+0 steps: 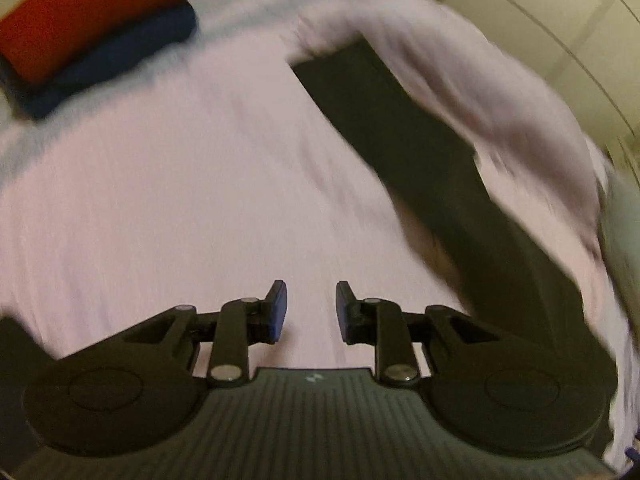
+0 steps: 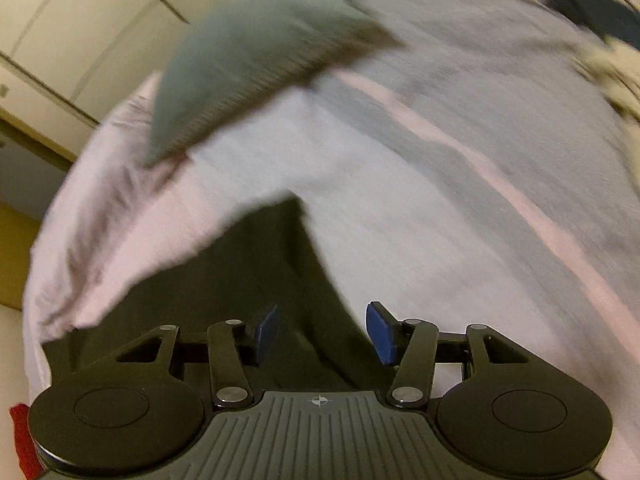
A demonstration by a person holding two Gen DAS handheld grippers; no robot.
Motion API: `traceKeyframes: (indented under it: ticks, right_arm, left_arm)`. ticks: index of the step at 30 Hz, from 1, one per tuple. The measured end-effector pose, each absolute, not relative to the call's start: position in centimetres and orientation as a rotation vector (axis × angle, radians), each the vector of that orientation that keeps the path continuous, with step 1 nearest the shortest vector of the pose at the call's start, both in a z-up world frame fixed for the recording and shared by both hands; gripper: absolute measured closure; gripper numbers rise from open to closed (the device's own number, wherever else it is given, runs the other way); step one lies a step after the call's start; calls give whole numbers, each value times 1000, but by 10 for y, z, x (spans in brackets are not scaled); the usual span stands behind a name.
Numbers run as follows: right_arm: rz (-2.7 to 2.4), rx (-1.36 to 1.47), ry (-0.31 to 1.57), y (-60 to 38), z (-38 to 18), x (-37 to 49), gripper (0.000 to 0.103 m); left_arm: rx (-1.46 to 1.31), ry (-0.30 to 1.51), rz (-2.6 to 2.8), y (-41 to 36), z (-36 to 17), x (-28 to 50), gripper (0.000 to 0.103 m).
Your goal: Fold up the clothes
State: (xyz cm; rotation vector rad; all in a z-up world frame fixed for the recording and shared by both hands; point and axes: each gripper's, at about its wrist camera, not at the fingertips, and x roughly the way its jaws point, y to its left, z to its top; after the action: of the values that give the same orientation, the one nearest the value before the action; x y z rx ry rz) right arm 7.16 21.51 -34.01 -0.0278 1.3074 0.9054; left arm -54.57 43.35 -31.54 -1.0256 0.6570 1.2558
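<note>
A dark garment [image 1: 420, 152] lies stretched in a long band across the pale pink sheet [image 1: 180, 200], running from the middle toward the lower right in the left wrist view. My left gripper [image 1: 311, 312] is open over bare sheet, left of the garment, holding nothing. In the right wrist view the same dark garment [image 2: 256, 272] spreads under and ahead of my right gripper [image 2: 322, 332], which is open above the cloth with nothing between its blue pads [image 2: 380, 332]. Both views are motion-blurred.
A folded red piece [image 1: 92, 12] sits on a folded navy piece [image 1: 120, 60] at the far left. A grey-green cushion [image 2: 248, 56] lies ahead of the right gripper. The bed edge [image 2: 60, 240] drops off on the left; cream cupboards [image 2: 60, 40] stand beyond.
</note>
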Motion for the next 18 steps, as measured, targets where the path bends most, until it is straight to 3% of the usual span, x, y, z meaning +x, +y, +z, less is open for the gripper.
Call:
traceKeyframes:
  ticks: [5,13,18]
  right_arm:
    - [952,-86,1353,159,-348,57,51]
    - [1019,-268,1304,147,-363,52,51]
    - [970,102,1461,101,-397,64,51]
  left_arm:
    - [-1048,703,1111,388,-317,-495,82]
    - [-1017,786,983,368,-319,-444,82]
    - [-1044,804,988,357,-326,-437,81]
